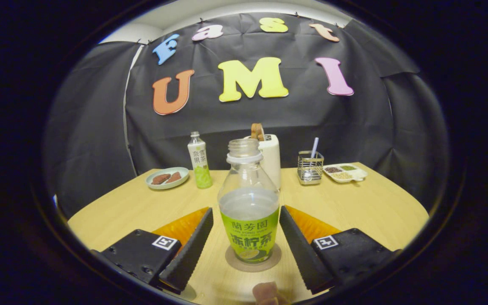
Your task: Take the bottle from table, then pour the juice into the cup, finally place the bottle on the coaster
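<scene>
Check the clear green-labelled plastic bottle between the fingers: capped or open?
Open: the clear green-labelled plastic bottle shows bare neck threads and no cap. It stands upright on the round brown coaster, tool fingers apart beside it.

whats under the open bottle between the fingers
The uncapped bottle stands on a round brown coaster, whose rim shows around its base; the coaster's middle is covered. The gripper is open, fingers either side, not touching.

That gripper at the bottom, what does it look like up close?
The gripper has two long black jaws with ribbed, saw-toothed inner faces. Behind each sits a bright orange ridged panel, then a blocky black housing with visible screws. Each housing carries a small square black-and-white marker on top. The jaws stand open, either side of the bottle.
</scene>
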Demonstrator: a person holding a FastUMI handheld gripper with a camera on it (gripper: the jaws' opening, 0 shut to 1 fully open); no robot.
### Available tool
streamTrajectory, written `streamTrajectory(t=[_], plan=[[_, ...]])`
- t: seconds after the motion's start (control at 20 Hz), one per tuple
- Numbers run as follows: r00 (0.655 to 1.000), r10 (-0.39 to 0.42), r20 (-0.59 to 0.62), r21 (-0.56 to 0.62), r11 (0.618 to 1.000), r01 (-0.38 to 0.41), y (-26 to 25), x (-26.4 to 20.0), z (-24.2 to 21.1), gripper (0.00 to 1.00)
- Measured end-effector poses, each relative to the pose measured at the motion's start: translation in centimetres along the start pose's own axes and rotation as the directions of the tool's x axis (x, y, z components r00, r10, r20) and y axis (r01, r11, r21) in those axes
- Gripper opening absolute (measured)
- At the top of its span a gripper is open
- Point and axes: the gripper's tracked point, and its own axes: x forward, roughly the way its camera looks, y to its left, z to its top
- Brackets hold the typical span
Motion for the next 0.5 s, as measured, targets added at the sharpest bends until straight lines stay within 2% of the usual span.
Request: streamTrajectory(t=[0.25,0.5], plan=[[0.999,0.012,0.05,-0.015,1.0,-0.012,0.4,-6.6,1.9,1.0],[0.991,-0.036,0.131,-0.034,0.999,0.041,-1.6,-14.2,3.7,1.0]])
